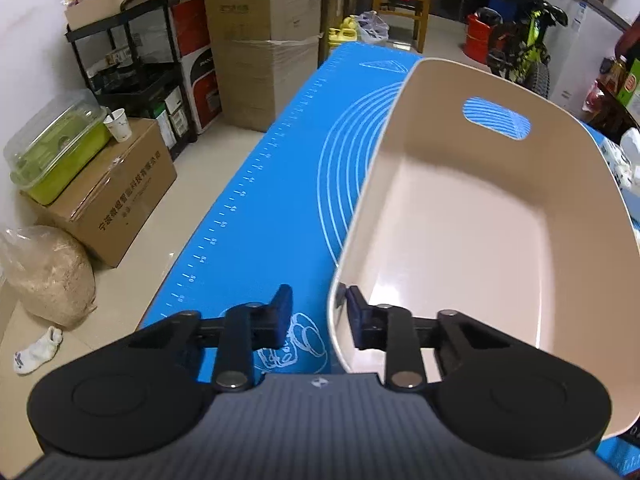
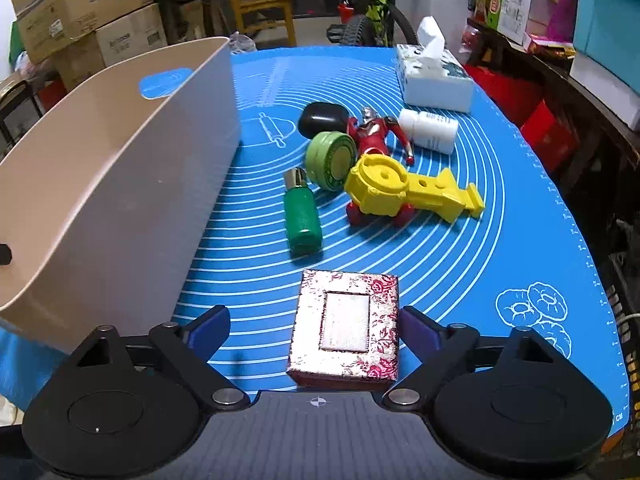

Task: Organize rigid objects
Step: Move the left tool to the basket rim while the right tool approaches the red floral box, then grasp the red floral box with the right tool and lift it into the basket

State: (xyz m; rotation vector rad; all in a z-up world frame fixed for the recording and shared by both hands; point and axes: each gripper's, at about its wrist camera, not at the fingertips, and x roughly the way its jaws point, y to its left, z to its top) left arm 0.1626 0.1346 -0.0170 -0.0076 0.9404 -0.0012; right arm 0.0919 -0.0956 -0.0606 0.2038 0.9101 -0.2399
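on the blue mat, left gripper straddles the bin rim, right gripper apart around the box.

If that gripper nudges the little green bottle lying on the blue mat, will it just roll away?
Probably. The green bottle lies on its side and looks round, so a sideways nudge would likely roll it across the blue mat. It seems hard and glossy, perhaps slippery to pinch. The green round tin close behind its cap might stop it.

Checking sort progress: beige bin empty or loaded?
Empty. The beige bin shows a bare floor in the left wrist view; the toys lie outside on the blue mat.
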